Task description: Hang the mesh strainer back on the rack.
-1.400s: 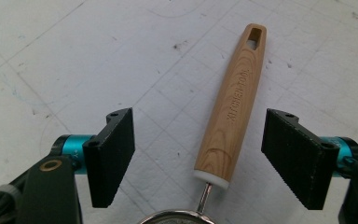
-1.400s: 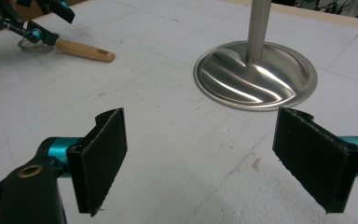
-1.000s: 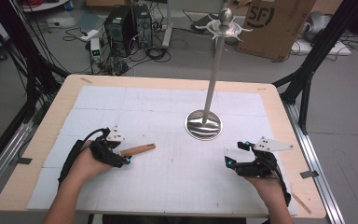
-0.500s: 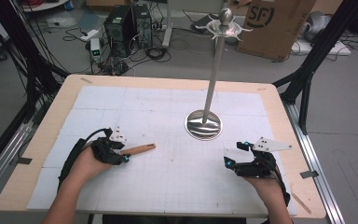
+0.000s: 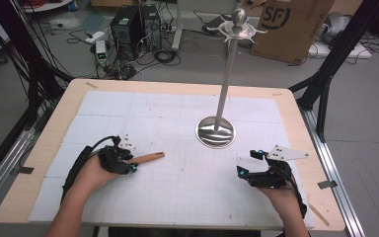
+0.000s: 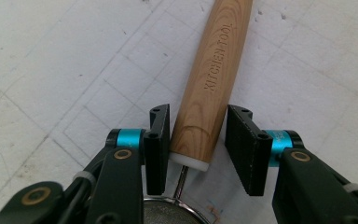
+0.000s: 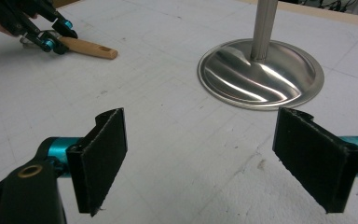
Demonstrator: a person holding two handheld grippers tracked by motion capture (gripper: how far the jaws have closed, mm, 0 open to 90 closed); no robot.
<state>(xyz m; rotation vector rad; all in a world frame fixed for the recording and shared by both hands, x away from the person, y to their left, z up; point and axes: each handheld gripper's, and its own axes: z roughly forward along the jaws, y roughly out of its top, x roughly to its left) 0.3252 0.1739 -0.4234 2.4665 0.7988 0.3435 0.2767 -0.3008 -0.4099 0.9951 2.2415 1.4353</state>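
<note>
Just closing around the wooden handle [image 6: 212,79] of the strainer lying on the tabletop [image 5: 187,197], left hand-held gripper [image 6: 198,144] jaws narrowed but not yet clamping, likely about to grip; right hand-held gripper [image 7: 214,158] gaping wide, holding nothing.

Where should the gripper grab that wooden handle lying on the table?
Probably low on the wooden handle, near its white-capped end, coming from above with one jaw on each long side. It lies flat, and its round, straight shaft fits between the pads there. The left gripper is already astride that spot; its jaws have just been closing, with a small gap left on the right side.
</note>
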